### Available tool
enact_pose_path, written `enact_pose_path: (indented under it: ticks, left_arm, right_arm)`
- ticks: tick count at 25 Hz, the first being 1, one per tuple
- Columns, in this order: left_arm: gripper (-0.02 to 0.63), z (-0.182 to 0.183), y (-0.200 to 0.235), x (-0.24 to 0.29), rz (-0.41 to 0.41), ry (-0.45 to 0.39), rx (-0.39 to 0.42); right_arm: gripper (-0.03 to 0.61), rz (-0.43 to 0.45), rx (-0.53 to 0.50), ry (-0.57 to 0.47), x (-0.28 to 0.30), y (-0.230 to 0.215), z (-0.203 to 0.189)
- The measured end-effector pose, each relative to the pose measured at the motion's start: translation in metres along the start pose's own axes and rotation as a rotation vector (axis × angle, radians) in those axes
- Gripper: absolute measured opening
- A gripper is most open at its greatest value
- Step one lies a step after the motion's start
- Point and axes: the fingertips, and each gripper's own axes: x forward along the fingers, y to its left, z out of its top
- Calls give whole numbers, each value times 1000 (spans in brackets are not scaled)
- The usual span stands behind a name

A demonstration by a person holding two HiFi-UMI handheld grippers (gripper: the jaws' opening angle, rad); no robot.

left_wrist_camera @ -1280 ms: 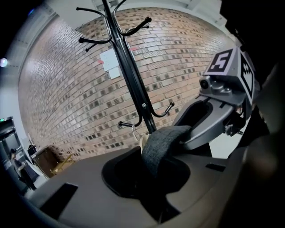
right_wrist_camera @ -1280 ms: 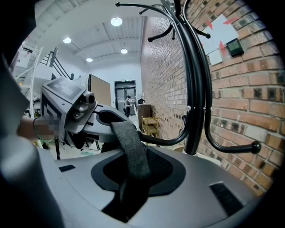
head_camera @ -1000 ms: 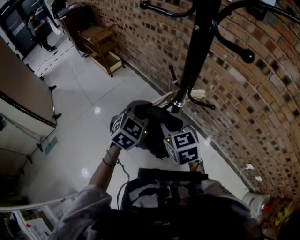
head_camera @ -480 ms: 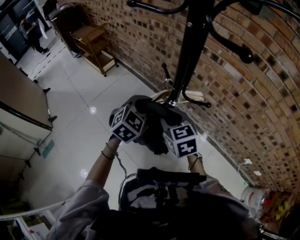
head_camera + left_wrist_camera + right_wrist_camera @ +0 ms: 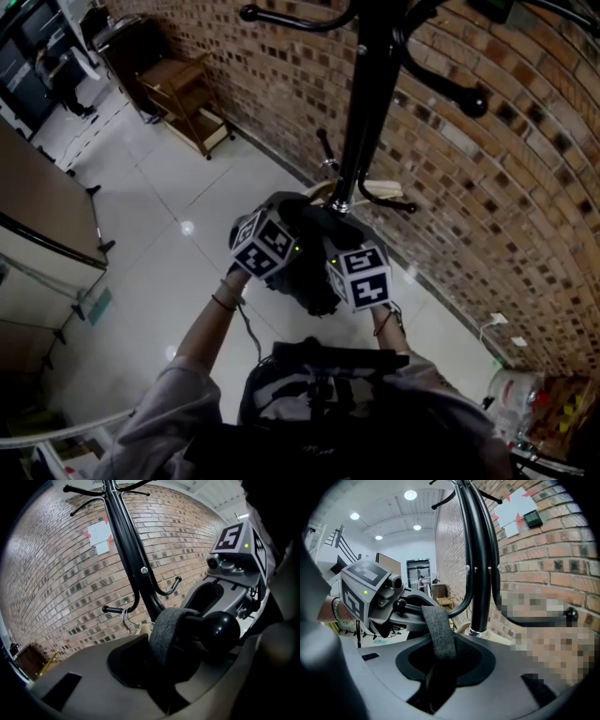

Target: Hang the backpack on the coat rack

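A black coat rack (image 5: 361, 122) stands against the brick wall. Close in front of its pole I hold a grey and black backpack (image 5: 305, 272) between both grippers. My left gripper (image 5: 267, 246) is shut on its left side and my right gripper (image 5: 361, 274) on its right side; the bag's fabric hides the jaws. In the left gripper view the bag's grey carry loop (image 5: 164, 630) lies around a ball-tipped hook (image 5: 220, 630). The right gripper view shows the same loop (image 5: 438, 630) draped over that hook (image 5: 399, 604), rising from the bag's top (image 5: 370, 677).
Two lower hooks (image 5: 384, 202) stick out of the pole just beyond the bag. A wooden shelf cart (image 5: 183, 94) stands further along the brick wall (image 5: 487, 187). A partition (image 5: 47, 216) borders the tiled floor at the left. Papers (image 5: 101, 534) are taped to the wall.
Both grippers have carried the backpack closer to the rack's pole and sunk a little. Their hold on the bag looks the same.
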Motion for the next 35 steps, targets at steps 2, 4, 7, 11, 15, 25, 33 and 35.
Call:
enact_pose_path:
  ticks: [2,4,7,11,15,25,33,35]
  left_arm:
    - [60,0,-1,2,5,-9,1]
    - [61,-1,-1,3,20,-3,-6]
    - [82,-4,0,0,52,10,-43]
    - [125,-2,0,-13,76,-45,-196]
    - [133,-11,-1,-28,119,-22,-199]
    - [110,-41,-13,-76,198,-82,-363]
    - [14,-37,-43,-97,303,-181,-596]
    - [14,-34,-55,-98,316,-195,-643]
  right_arm:
    - [118,-17,-7,3,-1,1,-1]
    - [121,-30,-22,4,-1,2,-2]
    - [126,-39,-39,6,-2,3,-4]
    - [160,-41,-4,-7,-9,4,-6]
    - [169,-61,-8,-9,-13,2,-7]
    - [167,-47,2,-55,-41,15,-10]
    - [46,-11,62,-121,-72,25,-13]
    - [27,3,65,-121,-75,26,-17]
